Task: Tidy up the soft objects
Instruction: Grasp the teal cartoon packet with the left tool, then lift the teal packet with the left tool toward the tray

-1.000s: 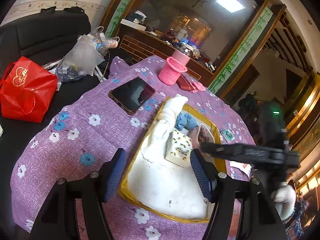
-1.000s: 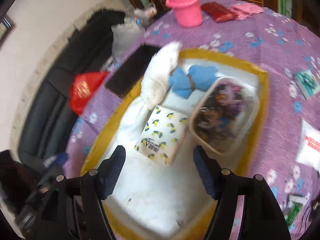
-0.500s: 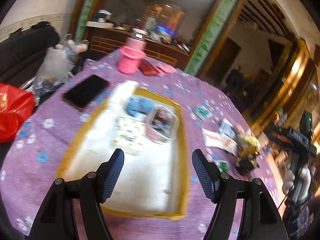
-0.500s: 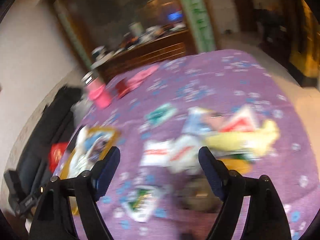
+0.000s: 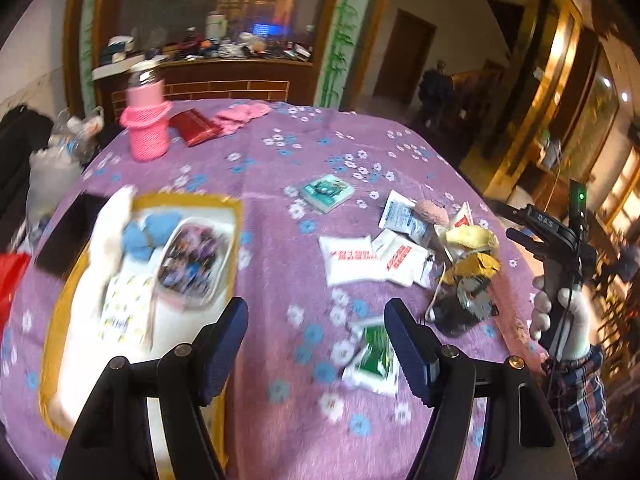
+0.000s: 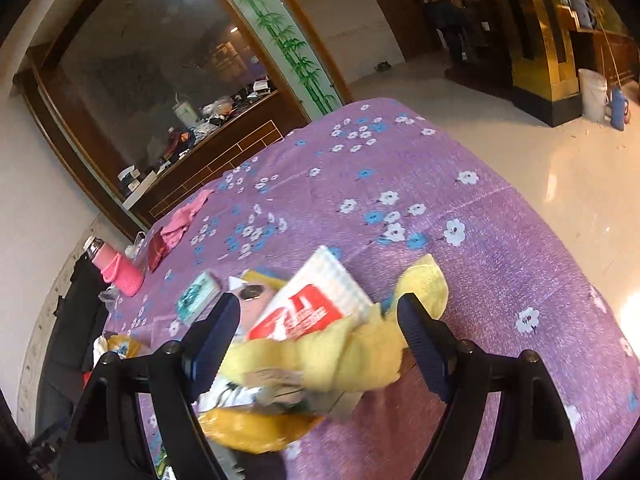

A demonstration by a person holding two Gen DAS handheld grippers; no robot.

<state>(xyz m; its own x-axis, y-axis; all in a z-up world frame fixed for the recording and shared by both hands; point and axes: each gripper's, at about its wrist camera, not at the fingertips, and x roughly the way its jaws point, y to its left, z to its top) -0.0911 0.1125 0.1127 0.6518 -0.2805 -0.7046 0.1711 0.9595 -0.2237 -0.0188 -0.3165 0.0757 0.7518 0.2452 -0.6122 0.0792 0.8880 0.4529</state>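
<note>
Purple tablecloth point(image 6: 460, 184) bare beyond yellow cloth point(image 6: 352, 352)

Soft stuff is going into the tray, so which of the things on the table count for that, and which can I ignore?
Job:
yellow-rimmed tray
yellow cloth
pink fuzzy ball
white tissue packs
right gripper, open over the yellow cloth

Ignore:
pink knitted cup holder
red wallet
black phone
teal card pack
</note>
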